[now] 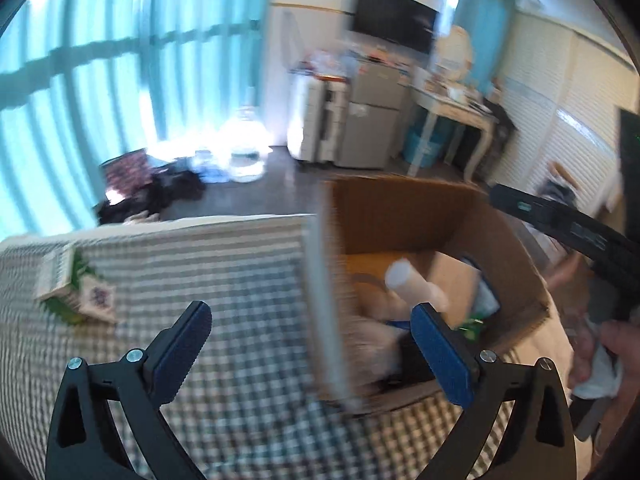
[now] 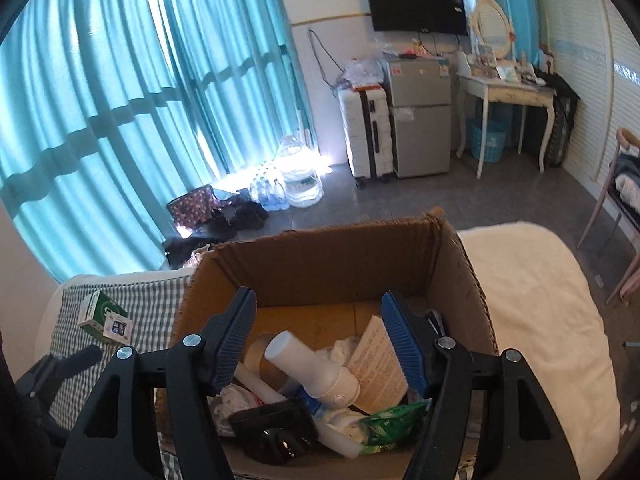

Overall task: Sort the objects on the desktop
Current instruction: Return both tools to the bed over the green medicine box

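Observation:
An open cardboard box [image 2: 452, 276] stands on a checked cloth [image 1: 224, 264]. It holds a white flashlight [image 2: 316, 372], a tape roll [image 2: 256, 354], a printed leaflet [image 2: 380, 364], a green packet [image 2: 394, 422], a black object [image 2: 272, 432] and white wrappers. My right gripper [image 2: 320, 344] is open and empty, just above the box contents. My left gripper [image 1: 312, 348] is open and empty, over the box's left wall [image 1: 320, 280]. A green and white carton [image 1: 76, 284] with a small card lies on the cloth at the far left, also in the right wrist view [image 2: 104, 316]. The left wrist view is blurred.
The cloth covers a white bed [image 2: 532, 312]. Beyond it are teal curtains [image 2: 120, 100], water bottles [image 2: 272, 192], a white suitcase [image 2: 368, 136], a small fridge [image 2: 420, 120], a dressing table [image 2: 508, 92] and a chair [image 2: 616, 208]. The right gripper's body [image 1: 568, 232] and a hand show at the left wrist view's right edge.

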`<state>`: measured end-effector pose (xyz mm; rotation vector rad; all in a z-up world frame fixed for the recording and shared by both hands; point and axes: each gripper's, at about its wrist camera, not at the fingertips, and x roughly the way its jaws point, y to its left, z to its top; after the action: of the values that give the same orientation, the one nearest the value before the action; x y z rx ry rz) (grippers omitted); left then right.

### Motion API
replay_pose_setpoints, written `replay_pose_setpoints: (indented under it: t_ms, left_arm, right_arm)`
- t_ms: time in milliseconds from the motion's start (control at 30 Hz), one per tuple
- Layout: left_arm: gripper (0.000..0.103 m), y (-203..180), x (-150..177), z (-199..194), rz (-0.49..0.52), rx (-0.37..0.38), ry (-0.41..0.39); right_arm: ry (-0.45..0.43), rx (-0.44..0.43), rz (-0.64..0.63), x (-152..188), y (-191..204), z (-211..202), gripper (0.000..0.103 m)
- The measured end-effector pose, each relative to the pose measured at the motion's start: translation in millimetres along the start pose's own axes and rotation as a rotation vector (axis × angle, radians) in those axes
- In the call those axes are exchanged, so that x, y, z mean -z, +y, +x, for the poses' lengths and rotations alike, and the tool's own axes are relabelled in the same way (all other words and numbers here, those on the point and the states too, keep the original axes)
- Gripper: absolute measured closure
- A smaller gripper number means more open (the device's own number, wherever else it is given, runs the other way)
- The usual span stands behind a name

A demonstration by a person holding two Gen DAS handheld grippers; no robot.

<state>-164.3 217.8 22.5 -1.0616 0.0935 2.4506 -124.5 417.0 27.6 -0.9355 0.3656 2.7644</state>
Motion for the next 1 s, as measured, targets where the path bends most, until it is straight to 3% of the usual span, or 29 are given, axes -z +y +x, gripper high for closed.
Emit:
replay_pose_setpoints:
  t_ms: [167,367,433,533,567,700,867,1000]
  left_arm:
    - [0.000,80.7,18.6,-22.6,-0.114,-0.120,-0.024]
    - [0.000,181.6,58.3,-41.7,-0.241,-0.307,-0.004]
    - [0.000,214.9,73.0,-48.6,-0.286,-0.378,0.006]
    - [0.000,254.4,93.8,-56.4,-0.334,-0.411,0.006]
    - [0.000,265.0,101.3,-56.5,-0.345,-0.424,0.005]
    - [0.000,308.0,133.4,-44.6,-0.404,-0.499,0.026]
    - [0.000,345.7,157.5,-18.0,-0.563,-0.450,0.073]
    - [0.000,346.1,151.0,-2.7,-0.508,-0.445,0.075]
  right_arm:
    - [-0.060,-0.102,-0.101,1.7,58.2,-9.8,0.032]
    - [-0.066,-0.247,-0.217,35.0,159.3,9.4,0.032]
    - [-0.046,-0.294,-0.254,52.2,193.0,25.5,0.032]
    - [0.056,-0.357,-0.347,85.7,248.2,62.6,0.032]
    - [0.088,-0.354,-0.410,95.2,269.4,73.5,0.032]
    - [0.072,-0.333,-0.565,124.7,326.7,104.9,0.032]
    - [0.118,-0.281,-0.546,141.8,346.7,166.3,0.032]
    - [0.141,-0.222,-0.560,153.5,353.7,206.5,0.033]
